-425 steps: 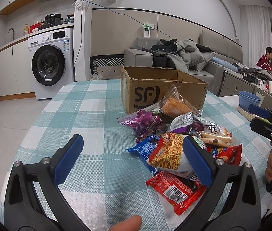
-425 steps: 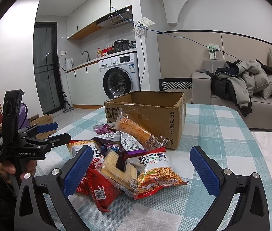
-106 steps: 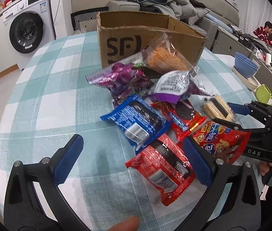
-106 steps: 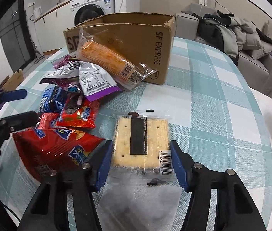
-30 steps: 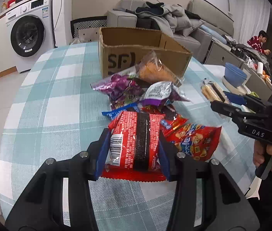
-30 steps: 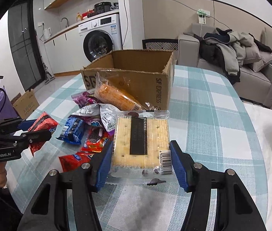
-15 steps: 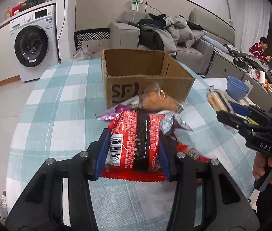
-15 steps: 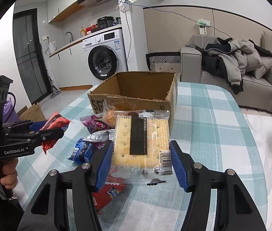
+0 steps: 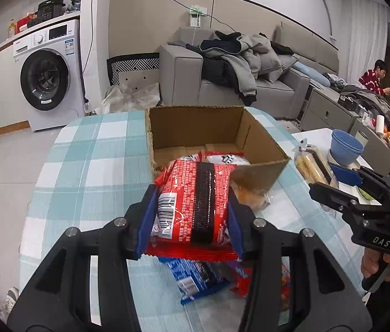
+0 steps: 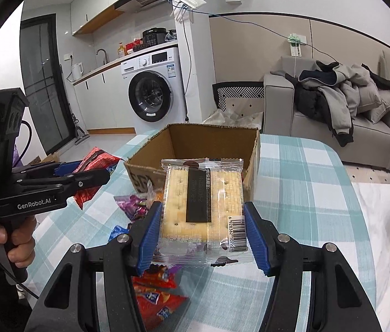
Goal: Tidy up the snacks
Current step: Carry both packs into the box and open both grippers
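Observation:
My left gripper (image 9: 190, 218) is shut on a red snack packet (image 9: 192, 202) and holds it raised just before the near edge of the open cardboard box (image 9: 195, 127). A snack bag (image 9: 226, 158) lies inside the box. My right gripper (image 10: 203, 229) is shut on a clear packet of crackers (image 10: 201, 196), held above the table in front of the box (image 10: 211, 144). The left gripper with its red packet (image 10: 92, 163) shows at the left of the right wrist view. The right gripper with the crackers (image 9: 312, 166) shows at the right of the left wrist view.
Loose snacks lie on the checked tablecloth (image 9: 89, 160) under the grippers: a blue packet (image 9: 197, 279), a purple bag (image 10: 134, 204), red packets (image 10: 156, 301), an orange packet (image 9: 250, 193). Blue bowls (image 9: 345, 146) stand at the right. A sofa and a washing machine stand behind.
Both grippers have risen and moved toward the box with their packets, so I now look down into the open box. The snack pile has dropped low in both views.

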A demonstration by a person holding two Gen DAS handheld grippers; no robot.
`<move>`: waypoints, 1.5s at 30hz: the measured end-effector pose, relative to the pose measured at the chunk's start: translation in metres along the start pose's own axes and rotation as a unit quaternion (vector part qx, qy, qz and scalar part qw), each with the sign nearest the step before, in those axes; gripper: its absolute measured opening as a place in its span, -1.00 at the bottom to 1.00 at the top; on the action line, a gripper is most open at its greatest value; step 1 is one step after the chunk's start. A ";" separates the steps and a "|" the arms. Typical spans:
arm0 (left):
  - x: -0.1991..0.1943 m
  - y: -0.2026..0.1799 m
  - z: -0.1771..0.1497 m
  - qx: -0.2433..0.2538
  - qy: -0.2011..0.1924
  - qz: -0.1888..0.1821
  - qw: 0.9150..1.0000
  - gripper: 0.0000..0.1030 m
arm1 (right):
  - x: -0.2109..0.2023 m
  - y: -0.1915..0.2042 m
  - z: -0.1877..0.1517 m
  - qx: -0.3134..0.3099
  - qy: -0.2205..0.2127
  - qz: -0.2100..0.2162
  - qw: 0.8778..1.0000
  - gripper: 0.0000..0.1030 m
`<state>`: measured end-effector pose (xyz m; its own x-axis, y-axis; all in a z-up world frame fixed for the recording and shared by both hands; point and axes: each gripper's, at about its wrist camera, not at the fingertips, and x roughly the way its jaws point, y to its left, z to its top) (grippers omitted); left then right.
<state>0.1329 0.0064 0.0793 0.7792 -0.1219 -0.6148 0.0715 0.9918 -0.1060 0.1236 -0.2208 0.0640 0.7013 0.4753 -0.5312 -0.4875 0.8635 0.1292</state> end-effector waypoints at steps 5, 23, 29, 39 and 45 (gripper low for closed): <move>0.019 0.007 0.020 -0.002 -0.003 -0.002 1.000 -0.16 | 0.014 -0.001 0.015 0.005 0.001 -0.003 1.000 0.14; 0.098 0.019 0.062 0.006 0.014 0.000 1.000 -0.16 | 0.076 -0.009 0.055 0.006 0.016 -0.002 1.000 0.14; 0.122 0.023 0.069 0.006 0.020 -0.001 1.000 -0.16 | 0.094 -0.012 0.062 0.004 0.023 -0.002 1.000 0.14; 0.150 0.028 0.076 0.008 0.027 -0.003 1.000 -0.16 | 0.113 -0.015 0.068 -0.001 0.029 -0.003 1.000 0.14; 0.160 0.025 0.079 0.015 0.028 -0.001 0.999 -0.16 | 0.118 -0.016 0.070 -0.006 0.031 -0.007 0.999 0.14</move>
<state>0.3085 0.0143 0.0396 0.7430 -0.1253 -0.6575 0.0930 0.9921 -0.0840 0.2509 -0.1669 0.0574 0.6749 0.4519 -0.5833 -0.4845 0.8676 0.1115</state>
